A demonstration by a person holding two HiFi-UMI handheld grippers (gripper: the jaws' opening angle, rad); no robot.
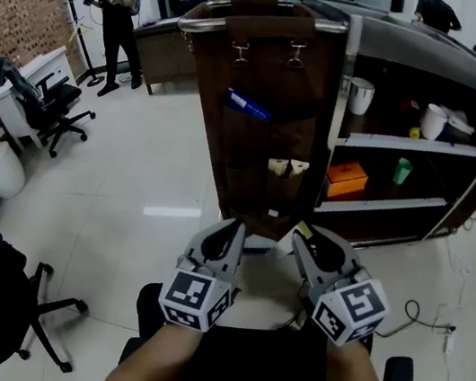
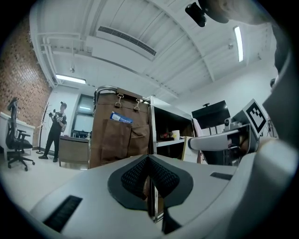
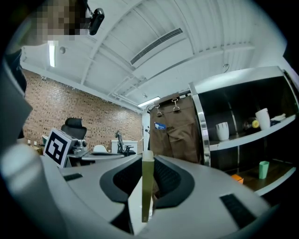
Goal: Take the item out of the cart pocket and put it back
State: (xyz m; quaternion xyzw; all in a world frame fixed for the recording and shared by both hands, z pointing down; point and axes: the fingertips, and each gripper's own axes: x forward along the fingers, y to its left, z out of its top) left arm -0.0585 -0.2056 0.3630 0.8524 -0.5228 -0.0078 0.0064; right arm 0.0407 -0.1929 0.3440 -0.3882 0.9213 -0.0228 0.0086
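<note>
Right gripper pinching flat packet, short of the cart pockets.
Right gripper (image 1: 309, 238) clamps a thin olive-edged, white-faced packet (image 3: 147, 186) edge-on, near the brown pocket organizer (image 1: 272, 73) hanging on the cart's (image 1: 441, 70) end. Left gripper (image 1: 232, 228) beside it, jaws pressed together, nothing between. A blue item (image 1: 248, 105) sits in an upper pocket.

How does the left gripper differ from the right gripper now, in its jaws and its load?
Load: the right gripper clamps a thin flat item, olive edge toward the camera; the left gripper carries nothing. Jaws: the left gripper's pads meet, while the right gripper's pads stand apart on the item. Both point at the brown cart.
</note>
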